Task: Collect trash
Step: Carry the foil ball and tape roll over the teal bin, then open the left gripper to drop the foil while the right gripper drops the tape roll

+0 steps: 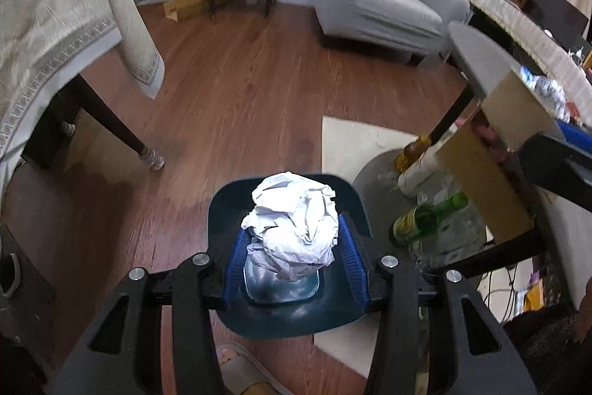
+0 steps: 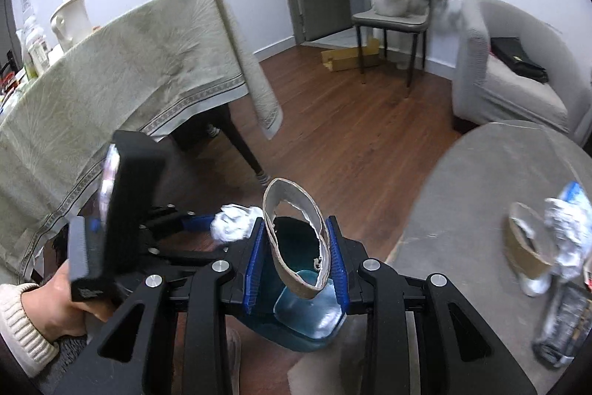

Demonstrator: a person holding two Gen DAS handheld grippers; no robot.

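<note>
The left gripper (image 1: 294, 247) is clamped on a crumpled white paper ball (image 1: 294, 228), low in the centre of its view, directly above a dark teal bin (image 1: 222, 210) on the wood floor (image 1: 240, 80). The right gripper (image 2: 296, 254) is clamped on a flattened cardboard ring (image 2: 292, 269), over the same bin. Further right, a second cardboard ring (image 2: 525, 247) and crumpled foil (image 2: 566, 224) lie on a grey round table (image 2: 481, 180). At the far wall stands a grey armchair (image 2: 510, 76).

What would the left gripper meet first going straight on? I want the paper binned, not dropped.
Probably the dark bin: its open mouth lies directly beyond the left gripper and its paper ball. Depth unclear.
</note>
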